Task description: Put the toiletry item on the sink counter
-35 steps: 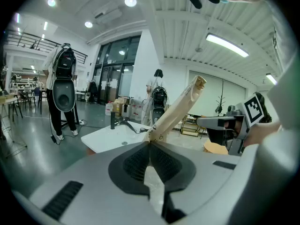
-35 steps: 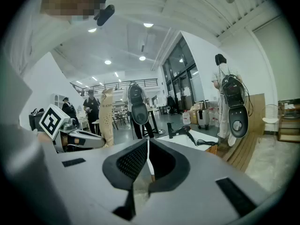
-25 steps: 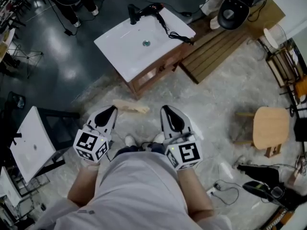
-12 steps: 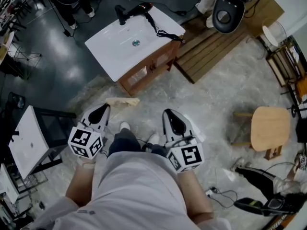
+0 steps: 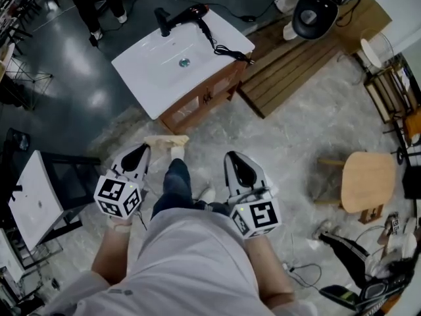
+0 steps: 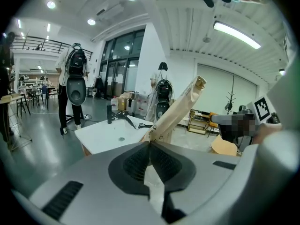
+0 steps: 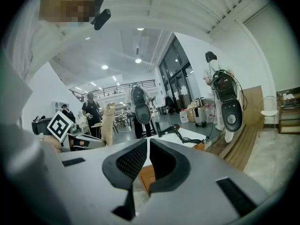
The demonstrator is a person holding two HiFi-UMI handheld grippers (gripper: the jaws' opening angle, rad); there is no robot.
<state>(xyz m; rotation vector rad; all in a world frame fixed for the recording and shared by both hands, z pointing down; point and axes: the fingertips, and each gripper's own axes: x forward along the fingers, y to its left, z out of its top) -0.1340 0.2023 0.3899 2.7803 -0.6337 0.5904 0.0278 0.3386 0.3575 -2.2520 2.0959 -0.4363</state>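
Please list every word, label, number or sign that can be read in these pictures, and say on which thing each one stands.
No text here can be read.
Beige tube, held in the left hand-held gripper: small dark print near the jaws, too small and blurred to read.
Left marker cube and right marker cube: black-and-white square patterns only, no letters or numbers.
Sink counter and hair dryer: no print visible.

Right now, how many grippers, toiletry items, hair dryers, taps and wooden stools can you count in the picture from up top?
Grippers: 2, the left gripper and the right gripper
Toiletry item: 1
Hair dryer: 1
Tap: 1
Wooden stool: 1
Total: 6
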